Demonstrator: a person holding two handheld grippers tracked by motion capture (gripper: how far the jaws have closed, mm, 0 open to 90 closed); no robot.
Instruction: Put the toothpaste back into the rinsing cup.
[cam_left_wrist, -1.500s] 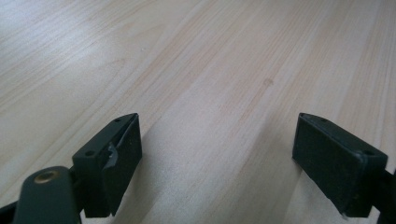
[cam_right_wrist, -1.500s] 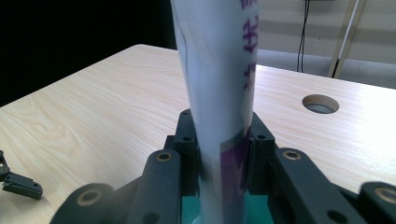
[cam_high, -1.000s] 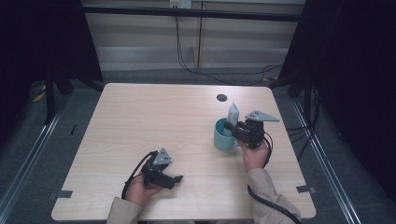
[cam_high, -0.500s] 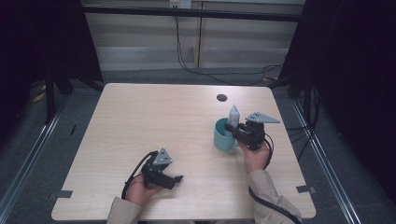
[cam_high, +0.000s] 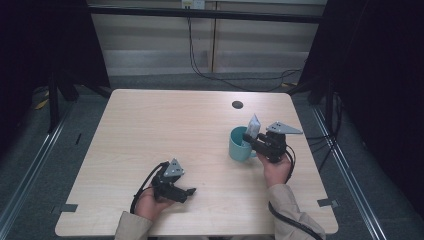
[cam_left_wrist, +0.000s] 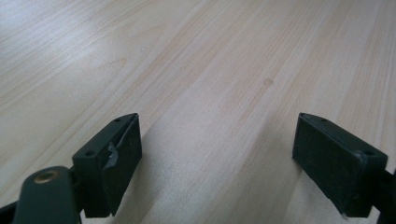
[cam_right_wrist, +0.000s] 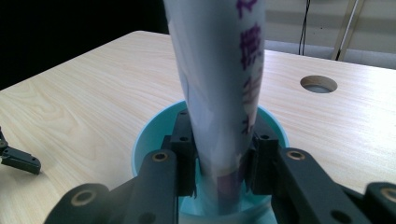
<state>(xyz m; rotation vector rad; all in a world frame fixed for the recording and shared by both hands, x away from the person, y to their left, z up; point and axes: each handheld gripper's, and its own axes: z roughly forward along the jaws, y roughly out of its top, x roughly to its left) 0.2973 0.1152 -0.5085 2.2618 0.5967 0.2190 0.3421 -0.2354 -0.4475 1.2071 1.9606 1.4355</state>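
Note:
A teal cup (cam_high: 239, 145) stands on the wooden table (cam_high: 165, 130), right of centre. My right gripper (cam_high: 252, 139) is shut on a white tube with purple lettering (cam_high: 253, 126), held upright with its lower end down inside the cup. In the right gripper view the tube (cam_right_wrist: 219, 79) rises between the jaws of my right gripper (cam_right_wrist: 219, 158), over the cup's rim (cam_right_wrist: 149, 135). My left gripper (cam_high: 186, 192) rests low near the front edge of the table, open. The left gripper view has its jaws (cam_left_wrist: 219, 158) wide apart with nothing but bare table (cam_left_wrist: 196, 70) between them.
A round cable hole (cam_high: 237, 104) sits in the table behind the cup, also seen as a hole (cam_right_wrist: 318, 84) in the right gripper view. Cables trail from both grippers. Dark floor and black frame posts surround the table.

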